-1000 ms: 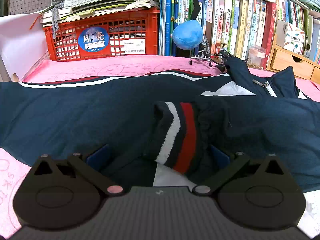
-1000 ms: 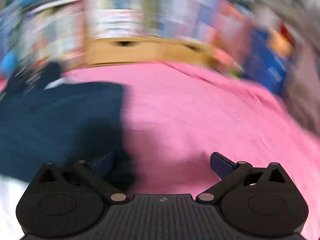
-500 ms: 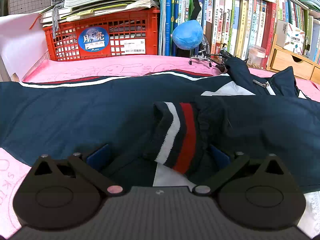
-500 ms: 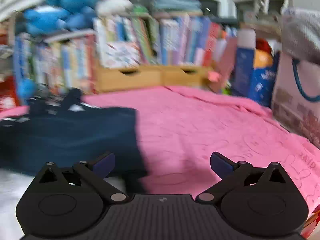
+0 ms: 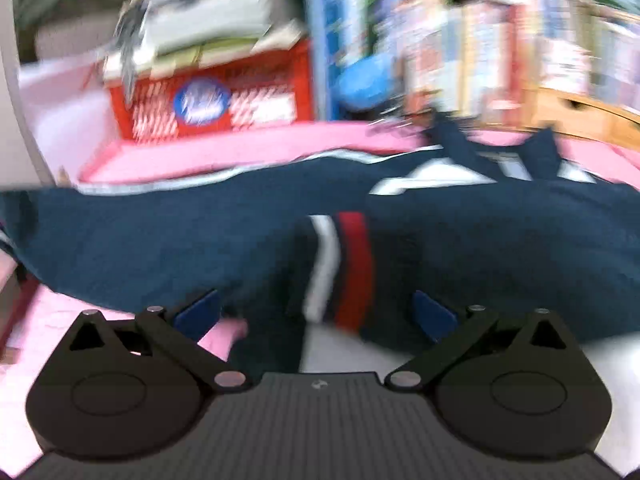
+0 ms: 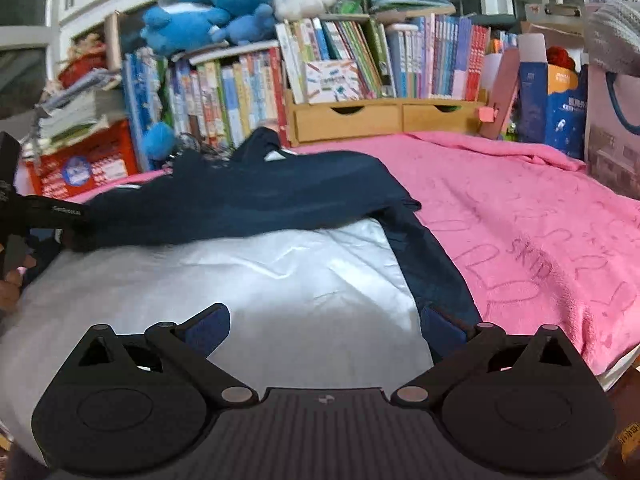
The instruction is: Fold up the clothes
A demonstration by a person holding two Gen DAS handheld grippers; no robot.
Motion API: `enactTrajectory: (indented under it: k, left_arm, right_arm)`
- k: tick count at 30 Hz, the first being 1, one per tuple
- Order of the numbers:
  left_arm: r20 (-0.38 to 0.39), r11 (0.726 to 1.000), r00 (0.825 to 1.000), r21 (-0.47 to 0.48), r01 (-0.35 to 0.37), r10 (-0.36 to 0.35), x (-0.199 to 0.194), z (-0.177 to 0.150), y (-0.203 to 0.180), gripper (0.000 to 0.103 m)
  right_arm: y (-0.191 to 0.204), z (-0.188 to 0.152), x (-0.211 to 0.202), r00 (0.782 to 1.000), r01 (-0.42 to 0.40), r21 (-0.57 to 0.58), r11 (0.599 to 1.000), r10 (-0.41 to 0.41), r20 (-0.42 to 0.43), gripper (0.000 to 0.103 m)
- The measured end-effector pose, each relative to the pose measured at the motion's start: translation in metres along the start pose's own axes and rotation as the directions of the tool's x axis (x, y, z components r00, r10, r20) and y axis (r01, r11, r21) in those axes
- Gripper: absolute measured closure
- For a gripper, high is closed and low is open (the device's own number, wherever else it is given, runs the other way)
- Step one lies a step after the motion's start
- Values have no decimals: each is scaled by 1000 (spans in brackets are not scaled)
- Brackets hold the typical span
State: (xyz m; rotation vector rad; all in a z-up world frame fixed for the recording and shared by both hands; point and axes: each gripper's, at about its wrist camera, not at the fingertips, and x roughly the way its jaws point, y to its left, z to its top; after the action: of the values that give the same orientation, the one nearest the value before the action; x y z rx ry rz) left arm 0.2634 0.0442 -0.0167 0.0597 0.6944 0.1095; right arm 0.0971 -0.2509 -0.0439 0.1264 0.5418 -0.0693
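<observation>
A navy jacket (image 5: 160, 236) with a white lining lies on the pink blanket (image 6: 520, 216). In the left wrist view its sleeve cuff (image 5: 340, 268), striped white and red, lies folded across the body. My left gripper (image 5: 316, 312) is open, with the cuff between its fingers but not clamped. In the right wrist view the jacket (image 6: 248, 200) shows its white lining (image 6: 240, 280) facing up. My right gripper (image 6: 324, 328) is open and empty above the lining's near edge. The view is blurred on the left.
A red crate (image 5: 216, 100) with papers, rows of books (image 6: 340, 64) and wooden drawers (image 6: 384, 116) line the back. Blue and pink plush toys (image 6: 224, 4) sit on top. Boxes and a bag (image 6: 608, 128) stand at the right.
My left gripper has pulled back and shifted, so pink blanket now shows at its left finger. My right gripper has swung left and drawn back to face the jacket's white lining.
</observation>
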Motion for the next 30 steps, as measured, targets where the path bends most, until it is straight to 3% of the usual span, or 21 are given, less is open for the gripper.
enactTrajectory:
  k: [3, 5, 10, 13, 15, 17, 19, 21, 30]
  left_arm:
    - [31, 995, 996, 69, 78, -80, -65, -28, -20, 0]
    - [16, 990, 992, 64, 123, -124, -97, -52, -26, 0]
    - [-64, 995, 993, 32, 98, -95, -154, -105, -26, 0]
    - [-37, 992, 992, 35, 125, -124, -204, -137, -7, 0]
    - [-11, 986, 987, 42, 162, -161, -237, -156, 3, 0]
    - [5, 979, 981, 58, 196, -196, -262, -170, 10, 0]
    - [30, 974, 976, 83, 213, -216, -270, -173, 8, 0]
    - [41, 972, 977, 115, 204, -209, -270, -173, -3, 0]
    - [-41, 972, 983, 146, 183, -179, -252, -187, -13, 0]
  right_arm:
    - [2, 0, -14, 1000, -2, 5, 1000, 2, -9, 0]
    - [4, -1, -25, 1000, 8, 4, 1000, -8, -15, 0]
    - [12, -17, -76, 999, 32, -15, 999, -33, -20, 0]
    - [17, -39, -132, 999, 48, -40, 998, -47, 20, 0]
    - [18, -58, -172, 997, 21, -61, 998, -17, 70, 0]
    - [19, -79, -203, 993, -53, -104, 993, 63, 99, 0]
    - [22, -89, -213, 991, -85, -130, 988, 97, 90, 0]
    - [28, -87, -209, 994, -69, -126, 990, 80, 80, 0]
    - [39, -95, -193, 998, -54, -147, 988, 55, 7, 0]
